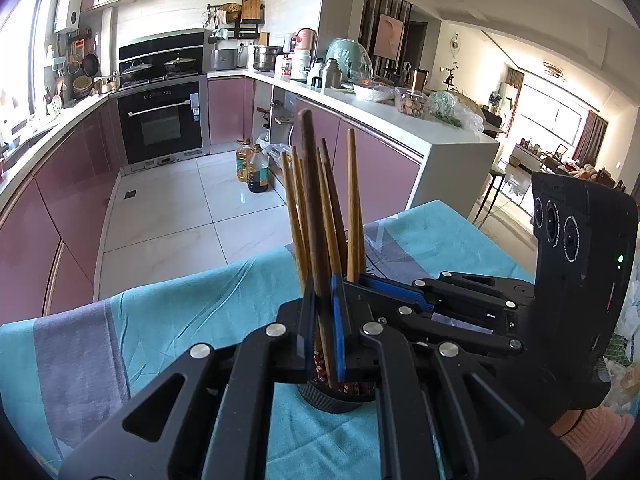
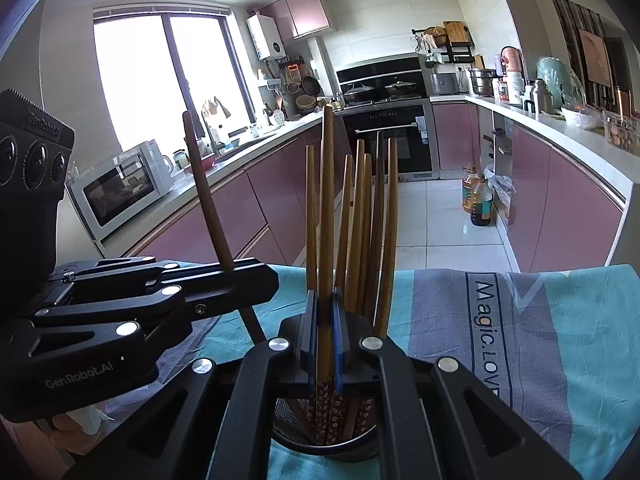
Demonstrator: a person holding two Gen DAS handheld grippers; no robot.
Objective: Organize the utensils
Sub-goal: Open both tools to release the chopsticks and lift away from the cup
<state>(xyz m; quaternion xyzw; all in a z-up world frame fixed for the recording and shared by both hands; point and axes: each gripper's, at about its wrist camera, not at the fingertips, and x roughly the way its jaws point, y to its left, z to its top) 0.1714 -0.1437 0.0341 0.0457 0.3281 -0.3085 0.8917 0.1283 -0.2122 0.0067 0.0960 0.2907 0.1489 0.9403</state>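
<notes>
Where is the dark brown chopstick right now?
In both views the dark brown chopstick is clamped in the left gripper, tilted beside the holder of chopsticks.

Teal tablecloth (image 2: 580,340) with grey bands and dark lettering. Tan wooden chopsticks (image 2: 352,232) — their lower ends maroon with a small floral print — beside one dark brown chopstick (image 1: 314,208). Black grippers carry blue pads (image 1: 338,328); far cabinets (image 1: 228,110) are mauve-pink.

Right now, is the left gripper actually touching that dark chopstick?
Touching. The left wrist view shows the left gripper shut on the dark chopstick, pads pressed against both its sides.
</notes>
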